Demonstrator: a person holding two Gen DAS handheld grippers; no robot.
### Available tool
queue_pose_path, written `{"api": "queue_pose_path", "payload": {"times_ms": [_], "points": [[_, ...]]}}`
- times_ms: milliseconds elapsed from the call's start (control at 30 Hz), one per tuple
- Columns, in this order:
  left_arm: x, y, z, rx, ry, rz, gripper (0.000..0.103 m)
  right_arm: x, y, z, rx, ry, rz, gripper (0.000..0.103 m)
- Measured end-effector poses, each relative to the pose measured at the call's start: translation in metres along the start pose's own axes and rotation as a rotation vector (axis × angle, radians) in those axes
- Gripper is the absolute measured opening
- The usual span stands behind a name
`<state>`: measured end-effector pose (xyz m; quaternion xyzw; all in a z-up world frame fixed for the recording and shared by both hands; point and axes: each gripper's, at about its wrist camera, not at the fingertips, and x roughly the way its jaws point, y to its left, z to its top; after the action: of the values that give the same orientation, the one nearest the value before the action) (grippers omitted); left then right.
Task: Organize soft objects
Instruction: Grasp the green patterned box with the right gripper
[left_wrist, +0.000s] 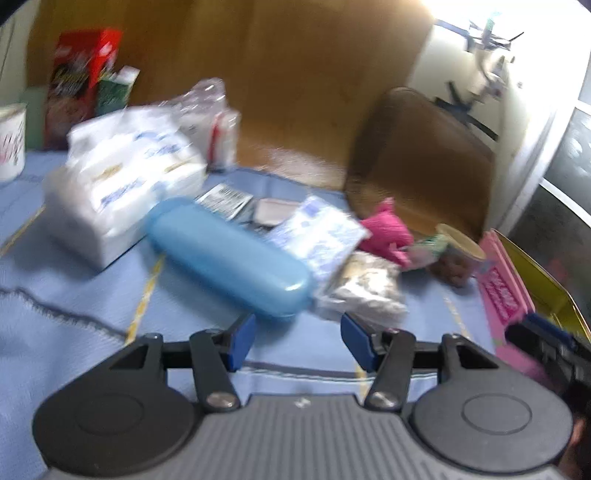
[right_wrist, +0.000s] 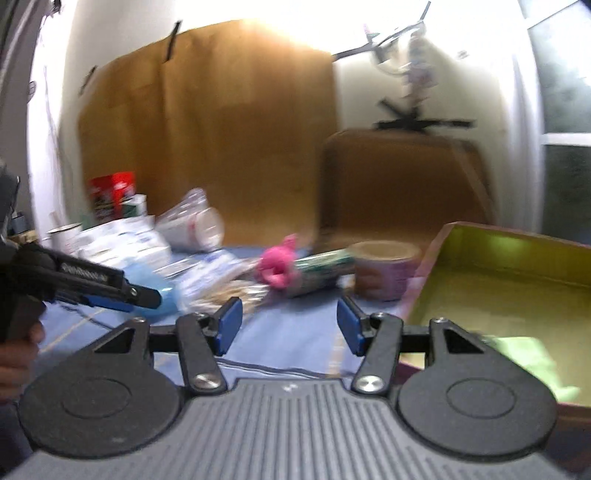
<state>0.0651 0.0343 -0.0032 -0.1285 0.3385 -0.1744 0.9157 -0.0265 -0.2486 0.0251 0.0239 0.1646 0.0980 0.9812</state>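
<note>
Both grippers are between grasps, so the step in hand looks like choosing the next soft item from the pile on the blue cloth-covered worktop (left_wrist: 85, 295). The left gripper (left_wrist: 297, 341) has its blue pads parted to a middling width with nothing between them, only cloth showing in the gap. The right gripper (right_wrist: 290, 326) stands likewise, moderately apart and empty.

Just ahead of the left gripper lies a crinkled clear packet with a pale, speckled filling (left_wrist: 364, 291), touching the end of a smooth light-blue plastic oval case (left_wrist: 229, 258), which is hard and probably not part of the job. Behind them sit a flat white-and-blue soft pack (left_wrist: 319, 230) and, further left, a large white plastic-wrapped tissue pack with blue print (left_wrist: 125, 181). A bright pink crumpled soft item (left_wrist: 386, 230) lies near a paper-ring roll (left_wrist: 461, 245); blur keeps me from saying what the pink thing is.

To the right stands an open tray with pink outer walls and a yellow-green inside (right_wrist: 517, 266), with a pale green soft piece (right_wrist: 524, 363) already in its near corner, which suggests the tray is the collecting place.

The next move likely calls for the left gripper to go forward over the speckled packet and close gently, since its wrapper looks slippery and will crumple.
</note>
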Motion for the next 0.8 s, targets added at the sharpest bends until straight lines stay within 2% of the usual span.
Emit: {"api": "queue_pose_path", "payload": {"times_ms": [100, 200, 333, 433, 500, 533, 567, 667, 800], "points": [[0.003, 0.010, -0.009, -0.014, -0.022, -0.022, 0.053, 0.030, 0.009, 0.018, -0.010, 0.008, -0.007, 0.059], [0.003, 0.010, -0.011, -0.010, -0.040, -0.059, 0.053, 0.062, 0.009, 0.039, -0.019, 0.022, -0.064, 0.059], [-0.004, 0.007, -0.016, 0.006, -0.064, -0.091, 0.053, 0.108, -0.014, 0.055, 0.171, 0.119, -0.130, 0.059], [-0.006, 0.004, -0.017, 0.025, -0.080, -0.101, 0.054, 0.137, -0.034, 0.053, 0.327, 0.183, -0.173, 0.059], [-0.007, 0.002, -0.018, 0.037, -0.083, -0.102, 0.054, 0.150, -0.049, 0.049, 0.429, 0.232, -0.178, 0.053], [-0.007, 0.001, -0.019, 0.042, -0.085, -0.103, 0.054, 0.154, -0.054, 0.046, 0.472, 0.253, -0.170, 0.037], [-0.008, 0.001, -0.019, 0.045, -0.088, -0.106, 0.054, 0.153, -0.060, 0.042, 0.510, 0.268, -0.158, 0.030], [-0.008, 0.001, -0.019, 0.040, -0.089, -0.113, 0.054, 0.131, -0.061, 0.036, 0.534, 0.251, -0.139, 0.027], [-0.008, 0.009, -0.016, 0.003, -0.071, -0.168, 0.054, 0.077, -0.047, 0.034, 0.473, 0.175, -0.080, 0.026]]}}
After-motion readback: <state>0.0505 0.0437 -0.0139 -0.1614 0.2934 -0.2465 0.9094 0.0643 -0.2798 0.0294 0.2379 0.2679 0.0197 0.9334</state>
